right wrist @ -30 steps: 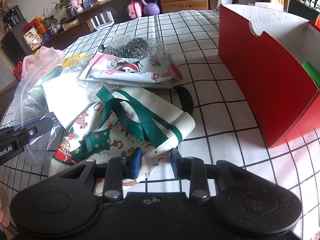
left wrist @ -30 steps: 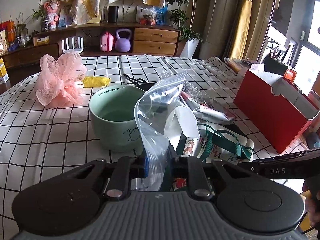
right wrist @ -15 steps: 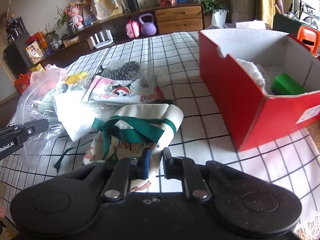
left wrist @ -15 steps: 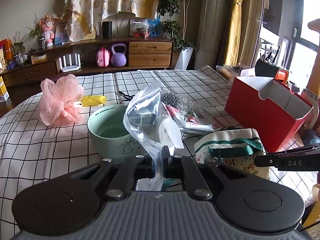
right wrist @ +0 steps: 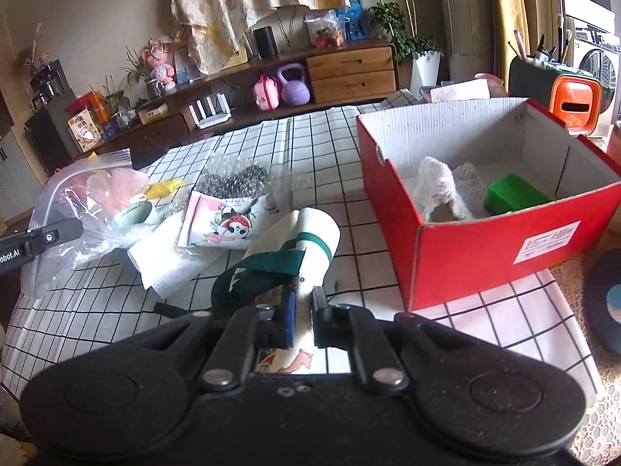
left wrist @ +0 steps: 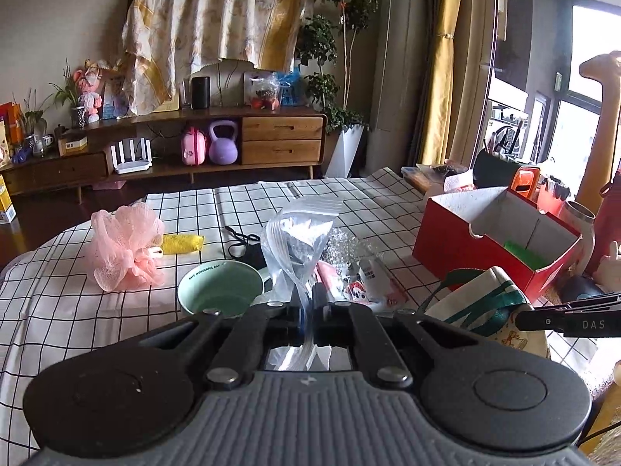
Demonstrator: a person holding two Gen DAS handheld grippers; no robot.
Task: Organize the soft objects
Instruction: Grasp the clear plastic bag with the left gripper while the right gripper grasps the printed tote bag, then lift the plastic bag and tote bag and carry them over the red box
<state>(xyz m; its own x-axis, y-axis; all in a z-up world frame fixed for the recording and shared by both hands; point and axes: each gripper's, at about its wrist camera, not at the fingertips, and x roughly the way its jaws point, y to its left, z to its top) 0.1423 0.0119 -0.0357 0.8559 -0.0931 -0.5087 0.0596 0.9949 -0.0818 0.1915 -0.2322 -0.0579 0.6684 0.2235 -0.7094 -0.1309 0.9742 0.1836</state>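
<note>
Both loads are now rising off the table point(right wrist: 252, 147) since a second ago — left gripper point(left wrist: 308, 306) pinching plastic bag point(left wrist: 300, 233), right gripper point(right wrist: 302, 312) clamping tote bag point(right wrist: 306, 240), likely heading for red box point(right wrist: 485, 248).

A clear zip bag point(left wrist: 299, 240), crumpled and upright, is pinched at its lower edge and lifted above the worktop, left of the red box point(right wrist: 477, 240). A cream canvas tote point(right wrist: 306, 240) with green straps and cartoon prints hangs bunched, also pinched and raised, just left of the red box's near corner. Inside the red box lie a white knitted cloth point(right wrist: 438, 190) and a green sponge point(right wrist: 516, 194). Far left of the box, a pink mesh pouf point(left wrist: 124, 244) rests beside a yellow cloth point(left wrist: 182, 242).
</note>
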